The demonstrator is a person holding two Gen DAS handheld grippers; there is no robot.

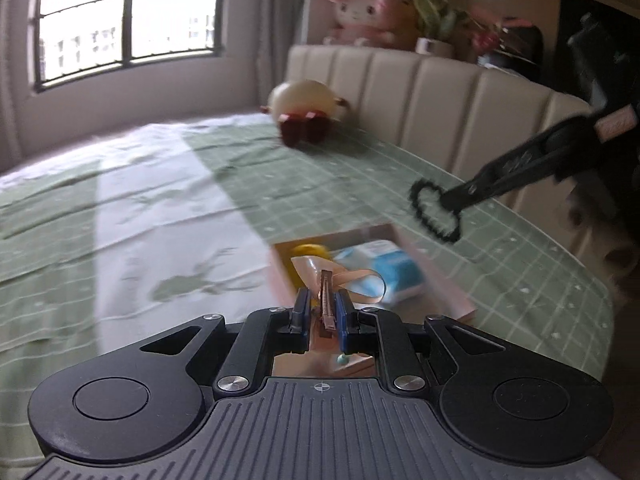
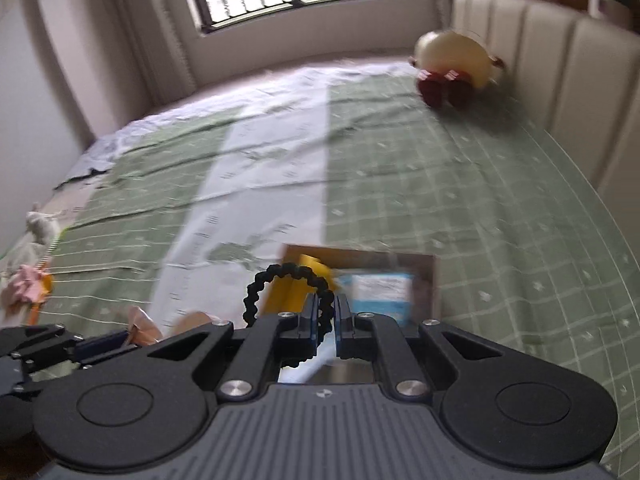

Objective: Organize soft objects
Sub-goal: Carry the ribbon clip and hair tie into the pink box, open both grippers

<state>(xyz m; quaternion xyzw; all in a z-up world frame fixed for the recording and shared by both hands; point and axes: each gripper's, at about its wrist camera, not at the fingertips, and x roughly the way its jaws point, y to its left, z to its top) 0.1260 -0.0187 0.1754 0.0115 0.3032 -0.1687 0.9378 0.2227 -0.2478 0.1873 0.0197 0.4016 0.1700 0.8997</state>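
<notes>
The left tongs [image 1: 326, 304] were pressed together on a hair clip [image 1: 327, 300] with a peach ribbon bow [image 1: 360, 284]. The clip stood up between the blue pads, and the bow's loops hung out past the tips. The right tongs [image 2: 325, 312] were shut on a black hair tie [image 2: 288, 296], a bumpy ring that stuck up to the left of the pads. In the left view, that same ring hung from the right tongs up in the air, over the bed.

Just past both tongs sat an open box [image 1: 448, 280] on the green bed cover [image 1: 200, 184]. Inside it I could see a yellow thing [image 1: 308, 252] and a blue and white pack [image 1: 384, 272]. So some things looked put away already. The clip and the hair tie were not in yet. Both were held near the box, and the pictures were blurry, so I could not tell if either was right above it.

Farther out, a round cream plush [image 1: 308, 100] with dark red feet lay by the headboard [image 1: 440, 92]. At the far left edge of the bed, in the right view, were a few small soft things [image 2: 28, 284], pink, white and orange. They were too small for me to name.

I think the job was partway done. The two held things still had to go in, and the plush and the small things might be left to sort after that.
</notes>
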